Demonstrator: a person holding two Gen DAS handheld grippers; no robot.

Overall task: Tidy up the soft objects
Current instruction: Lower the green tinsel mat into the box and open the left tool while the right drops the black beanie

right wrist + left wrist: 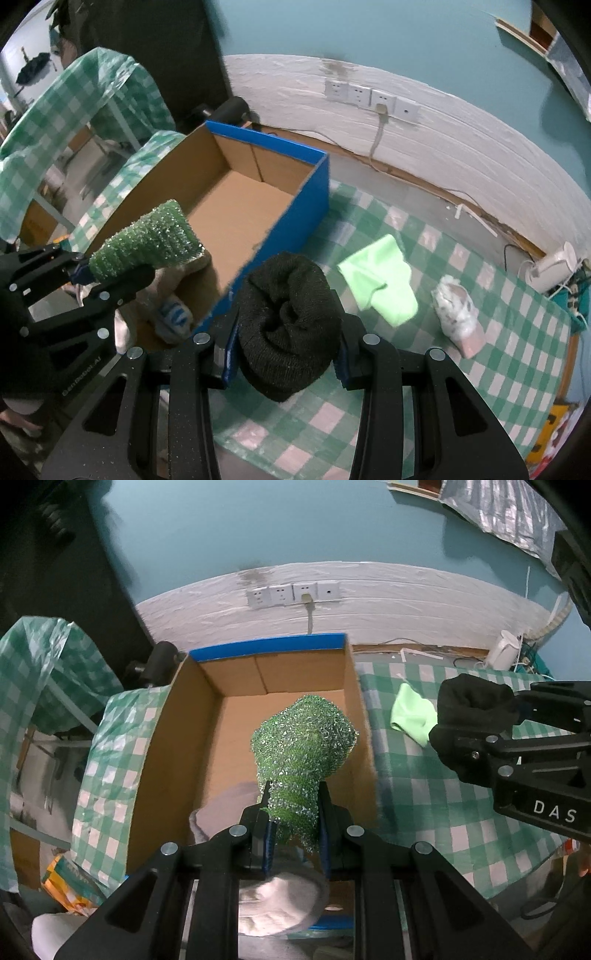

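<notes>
My left gripper [293, 812] is shut on a sparkly green scrubber cloth [303, 738] and holds it above the open cardboard box [155, 746]. A grey sock [280, 897] lies in the box's near end. The scrubber also shows in the right wrist view [147, 240], over the box [310, 192]. My right gripper [286, 347] is shut on a rolled black knit piece [288, 325], just right of the box, above the checked tablecloth. That black piece also shows in the left wrist view [469, 723].
A light green cloth [380, 284] and a white fluffy bundle [456, 314] lie on the green checked tablecloth [498, 354]. Wall sockets [369, 98] with a plugged cable are behind. A white device [550, 269] sits at the table's far right.
</notes>
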